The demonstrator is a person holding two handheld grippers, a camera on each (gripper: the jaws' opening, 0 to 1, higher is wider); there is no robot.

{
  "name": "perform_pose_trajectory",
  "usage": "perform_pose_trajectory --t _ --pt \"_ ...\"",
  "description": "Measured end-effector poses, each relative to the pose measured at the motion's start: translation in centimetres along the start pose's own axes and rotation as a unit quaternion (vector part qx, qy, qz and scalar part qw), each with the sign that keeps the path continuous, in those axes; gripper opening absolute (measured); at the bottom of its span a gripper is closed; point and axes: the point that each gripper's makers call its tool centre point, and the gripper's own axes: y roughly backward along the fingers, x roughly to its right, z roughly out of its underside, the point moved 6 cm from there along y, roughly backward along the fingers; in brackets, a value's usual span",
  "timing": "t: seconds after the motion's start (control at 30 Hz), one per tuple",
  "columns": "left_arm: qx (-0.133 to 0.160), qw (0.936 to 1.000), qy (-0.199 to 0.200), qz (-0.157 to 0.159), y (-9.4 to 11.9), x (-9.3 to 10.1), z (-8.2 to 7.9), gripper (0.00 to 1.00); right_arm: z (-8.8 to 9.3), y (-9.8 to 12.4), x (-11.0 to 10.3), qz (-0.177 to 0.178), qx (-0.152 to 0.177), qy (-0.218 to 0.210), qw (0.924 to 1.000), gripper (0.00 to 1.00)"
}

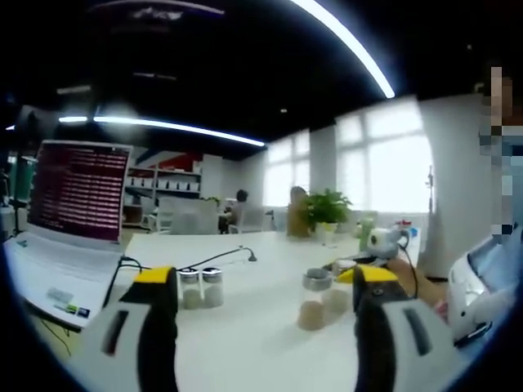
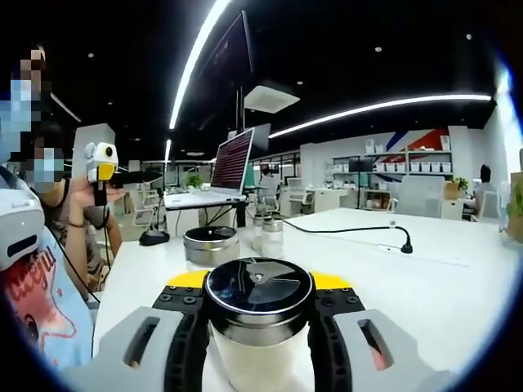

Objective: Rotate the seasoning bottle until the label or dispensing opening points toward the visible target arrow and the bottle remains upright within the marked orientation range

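- In the right gripper view, the right gripper (image 2: 258,331) is clamped on the seasoning bottle (image 2: 258,327); the jaws press its sides just under the dark lid, and the bottle stands upright on the white table (image 2: 458,278).
- A second jar (image 2: 211,245) stands just behind it, with two small shakers (image 2: 266,233) farther back.
- A laptop (image 2: 221,167) sits at the far end of the table, and a black cable (image 2: 351,230) runs across the tabletop.
- In the left gripper view, the left gripper (image 1: 265,314) hangs over the table with its jaws apart, holding nothing.
- Two jars (image 1: 320,298) stand between its jaws, farther off.
- A potted plant (image 1: 325,212) stands at the back of the table.
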Motion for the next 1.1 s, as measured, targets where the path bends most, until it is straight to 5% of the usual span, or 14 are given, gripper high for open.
perform_pose_trajectory --t 1.1 --pt "0.000 1.0000 0.005 -0.003 -0.06 -0.08 0.07 0.94 0.25 0.14 -0.41 0.138 0.028 -0.003 0.9900 0.45"
